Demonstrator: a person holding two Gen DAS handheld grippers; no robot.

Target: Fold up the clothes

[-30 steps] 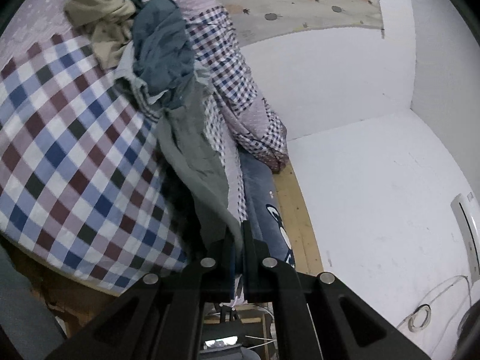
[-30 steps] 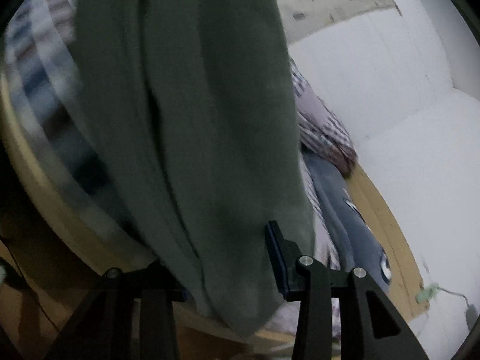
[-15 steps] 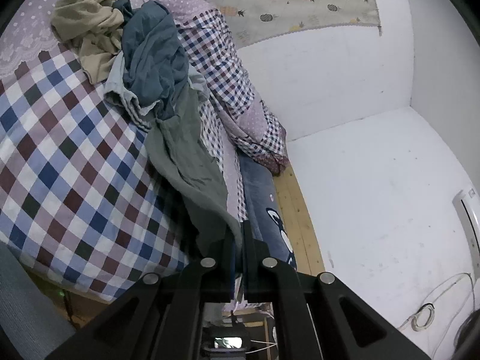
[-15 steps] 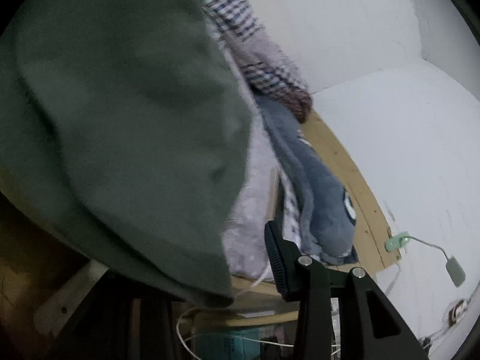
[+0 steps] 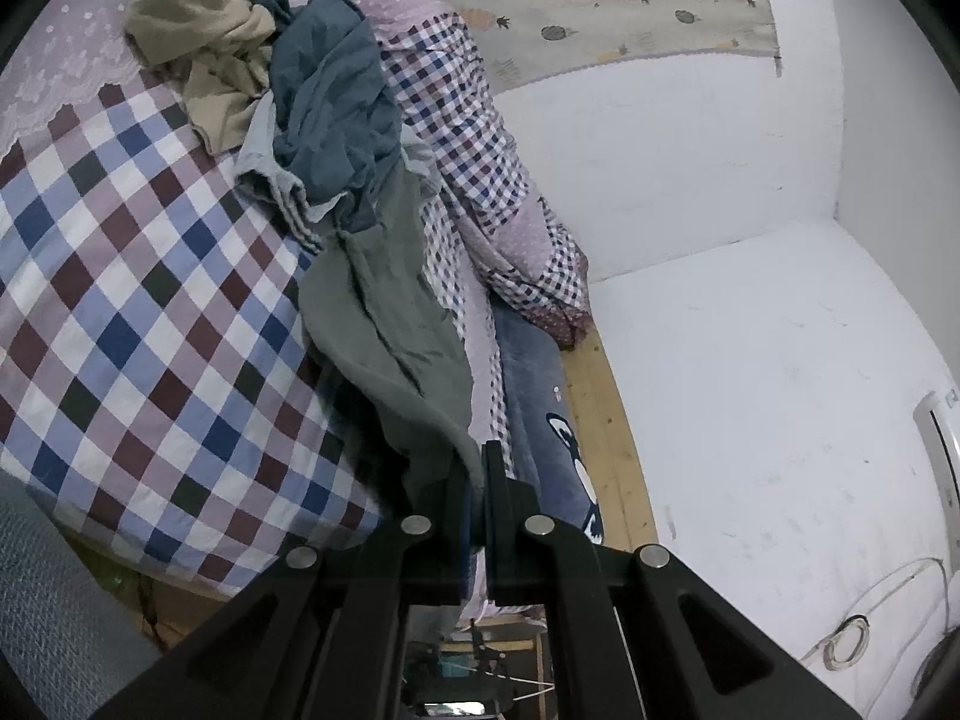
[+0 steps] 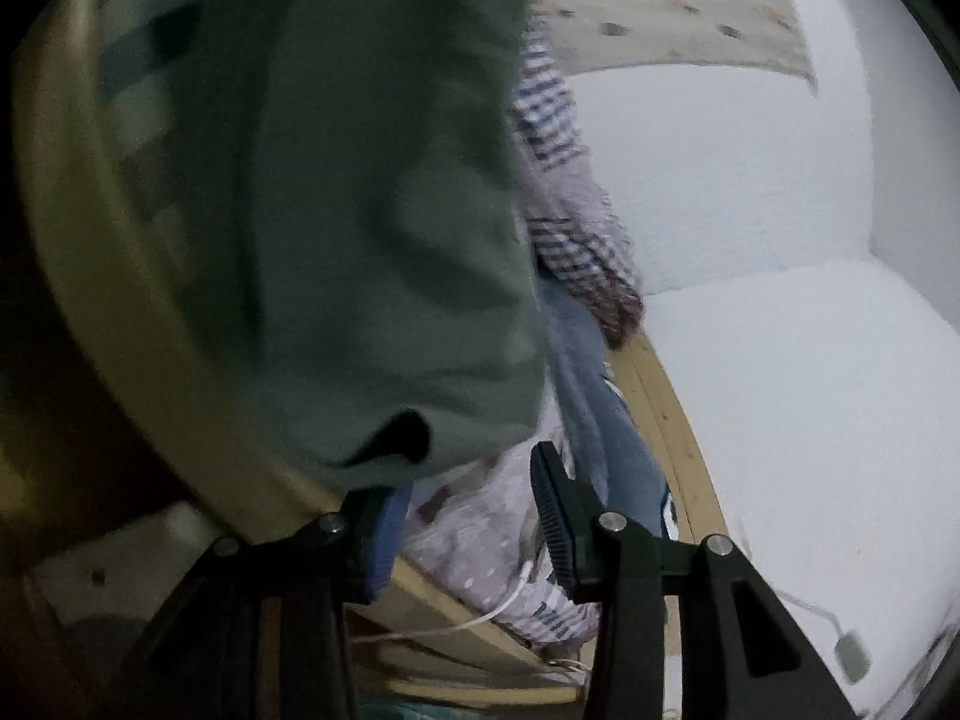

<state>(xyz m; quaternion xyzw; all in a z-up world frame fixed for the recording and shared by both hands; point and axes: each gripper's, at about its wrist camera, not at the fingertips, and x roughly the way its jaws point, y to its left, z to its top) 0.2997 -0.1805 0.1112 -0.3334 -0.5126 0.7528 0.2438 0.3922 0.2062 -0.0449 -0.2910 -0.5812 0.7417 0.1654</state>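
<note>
A grey-green garment stretches from the clothes pile on the bed down to my left gripper, which is shut on its near end. In the right wrist view the same garment hangs blurred and close, filling the upper left. Its lower edge hangs just above my right gripper, which is open with nothing between its fingers. The pile holds a blue-grey garment, a tan garment and a pale striped piece.
The bed carries a checked sheet, a small-check quilt along the wall side and a blue blanket by the wooden bed frame. White walls stand to the right. A white cable lies below the bed edge.
The left gripper has kept its grip on the grey-green garment and drawn it further out of the pile. The garment has swung across the right wrist view, its lower edge now above the open fingers.
</note>
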